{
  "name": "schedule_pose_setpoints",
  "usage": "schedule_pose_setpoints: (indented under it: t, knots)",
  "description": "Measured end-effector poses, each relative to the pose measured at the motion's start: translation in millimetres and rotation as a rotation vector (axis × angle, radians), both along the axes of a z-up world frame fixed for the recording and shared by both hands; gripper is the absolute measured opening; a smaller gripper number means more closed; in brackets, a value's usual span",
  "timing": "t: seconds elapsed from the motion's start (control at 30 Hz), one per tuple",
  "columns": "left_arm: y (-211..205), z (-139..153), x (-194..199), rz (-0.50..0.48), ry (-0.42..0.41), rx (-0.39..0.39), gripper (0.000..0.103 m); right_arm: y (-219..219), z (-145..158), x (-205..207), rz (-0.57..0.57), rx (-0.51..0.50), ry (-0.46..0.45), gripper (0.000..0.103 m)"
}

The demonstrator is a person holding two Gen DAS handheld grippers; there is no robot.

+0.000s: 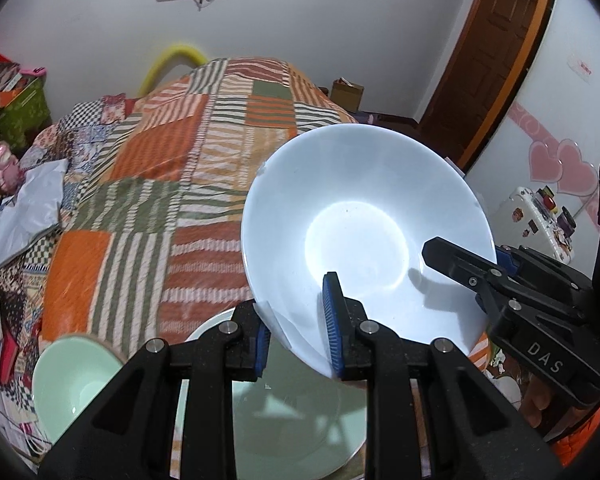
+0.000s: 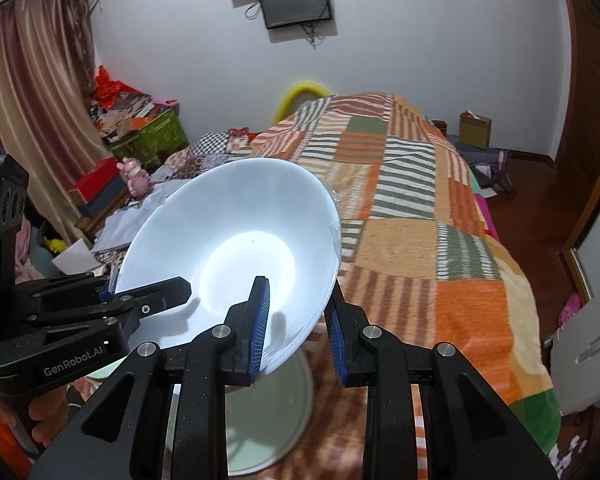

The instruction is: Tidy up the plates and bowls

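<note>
Two grippers are clamped on one white bowl (image 1: 364, 232), held tilted in the air above the bed's patchwork quilt (image 1: 172, 152). At far left of the left wrist view a small pale-green bowl (image 1: 72, 380) is seen, sitting near the quilt's edge. Next to it a green plate (image 1: 300, 420) with a white rim lies flat, directly below the white bowl.

The left gripper (image 1: 298, 332) is closed onto the white bowl's near rim, one blue-padded finger outside the wall, one inside. The right gripper (image 2: 296, 328) is closed the same way on the opposite rim, wall pinched between the ribbed pads.

Step judged: the white bowl is being carried two-handed, likely for setting on the green plate. The next move calls for levelling the bowl, centring it over the plate, and lowering before both grips are let go.

Materials: the white bowl is smooth, glossy, wide and conical with a flat round base; probably glass or ceramic, so slippery. The quilt is soft and striped, an uneven support.
</note>
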State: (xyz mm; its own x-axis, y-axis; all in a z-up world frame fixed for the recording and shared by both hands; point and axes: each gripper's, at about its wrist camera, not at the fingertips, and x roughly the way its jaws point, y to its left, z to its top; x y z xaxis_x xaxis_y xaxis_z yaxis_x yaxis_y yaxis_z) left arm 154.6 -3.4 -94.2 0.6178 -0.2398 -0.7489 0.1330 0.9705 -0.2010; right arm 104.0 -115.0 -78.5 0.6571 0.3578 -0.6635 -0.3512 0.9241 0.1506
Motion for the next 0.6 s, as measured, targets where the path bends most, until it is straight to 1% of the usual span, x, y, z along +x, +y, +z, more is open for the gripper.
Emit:
schedule_pose_setpoints:
  t: [0.6]
  knots:
    - [106,-10,-63,0.163,0.003,-0.009,0.024,95,-21,-26,0.166,0.007,0.038,0.025]
